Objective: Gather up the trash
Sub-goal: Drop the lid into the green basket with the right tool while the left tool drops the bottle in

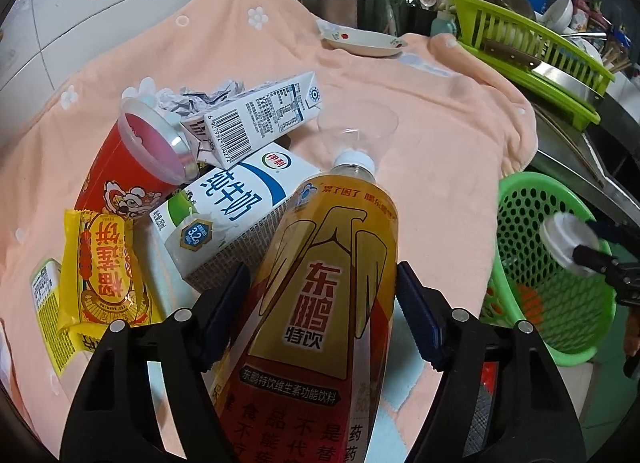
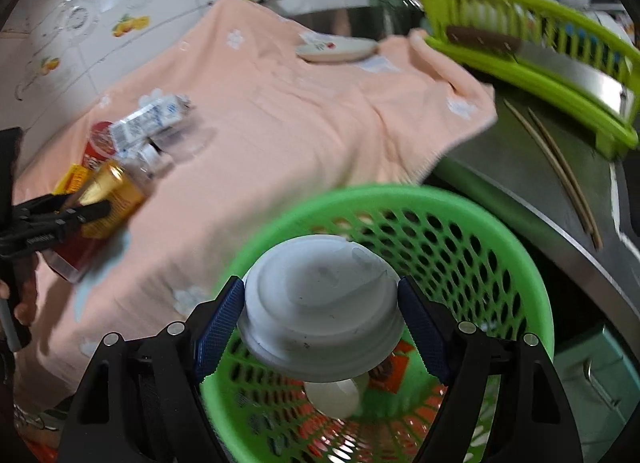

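Observation:
My left gripper [image 1: 324, 303] is shut on a golden drink bottle [image 1: 332, 247] with a white cap, lying on the peach cloth [image 1: 420, 103]; both blue pads touch its sides. Beside it lie two milk cartons [image 1: 236, 215], a red cup [image 1: 132, 167], a yellow snack packet [image 1: 104, 263], crumpled paper [image 1: 200, 97] and a clear plastic cup [image 1: 360, 127]. My right gripper [image 2: 320, 311] is shut on a white round cup [image 2: 320, 303], held over the green mesh basket [image 2: 400, 195]. Some trash lies in the basket's bottom. In the left wrist view the white cup [image 1: 564, 239] hangs above the basket [image 1: 520, 199].
A flowered plate [image 1: 364, 41] sits at the cloth's far edge. To the right, a green dish rack [image 1: 532, 63] with a cleaver stands on the steel counter, and chopsticks [image 2: 560, 179] lie beside it. Knives and bowls crowd the back right. Tiled wall at left.

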Demonstrator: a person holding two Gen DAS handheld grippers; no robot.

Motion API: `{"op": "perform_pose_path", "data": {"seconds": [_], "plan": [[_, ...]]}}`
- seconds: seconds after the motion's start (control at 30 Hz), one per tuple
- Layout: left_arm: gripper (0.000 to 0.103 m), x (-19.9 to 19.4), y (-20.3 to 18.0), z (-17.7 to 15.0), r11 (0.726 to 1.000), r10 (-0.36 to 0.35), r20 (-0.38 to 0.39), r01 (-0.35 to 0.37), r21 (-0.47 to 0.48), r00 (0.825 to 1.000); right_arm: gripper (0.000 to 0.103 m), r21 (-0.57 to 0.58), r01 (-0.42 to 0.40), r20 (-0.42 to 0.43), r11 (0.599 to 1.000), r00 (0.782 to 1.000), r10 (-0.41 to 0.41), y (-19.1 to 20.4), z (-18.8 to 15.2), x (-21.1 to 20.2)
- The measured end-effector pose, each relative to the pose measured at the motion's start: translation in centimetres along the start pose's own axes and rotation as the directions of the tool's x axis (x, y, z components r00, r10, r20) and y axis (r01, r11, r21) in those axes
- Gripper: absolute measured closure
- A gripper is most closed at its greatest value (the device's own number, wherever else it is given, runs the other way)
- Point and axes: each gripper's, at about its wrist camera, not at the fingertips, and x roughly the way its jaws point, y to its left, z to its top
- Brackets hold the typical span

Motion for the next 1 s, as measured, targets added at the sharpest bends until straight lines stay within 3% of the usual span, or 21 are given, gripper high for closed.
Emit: {"op": "perform_pose_path", "data": {"seconds": [0.33, 0.43, 0.5, 0.57, 1.0], "plan": [[0.033, -1.6, -0.5, -0.3, 0.997, -0.065, 0.039, 0.066, -0.027, 0.997, 0.027, 0.068, 0.057, -0.116, 0.996, 0.992, -0.049, -3.3, -3.0, 3.8], [0.033, -2.3, -1.2, 0.0, 0.994, -0.101, 0.057, 0.102, -0.027, 0.993, 0.027, 0.110, 0.038, -0.123, 0.993, 0.992, -0.025, -4.1, -3.0, 4.0], [0.033, -2.7, -1.8, 0.1, 0.993, -0.116, 0.070, 0.118, -0.021, 0.991, 0.027, 0.105, 0.085, -0.139, 0.991, 0.988, -0.071, -4.3, -2.8, 4.1], [0.034, -3.1, -2.5, 0.2, 0.990, -0.140, 0.082, 0.142, -0.018, 0.987, 0.027, 0.112, 0.082, -0.161, 0.990, 0.985, -0.063, -4.5, -2.7, 4.4], [0.034, -3.9, -8.1, 1.2, 0.962, -0.272, 0.112, 0.268, 0.044, 0.956, 0.027, 0.147, 0.074, -0.102, 0.986, 0.993, -0.059, -5.4, -2.4, 2.5]]}}
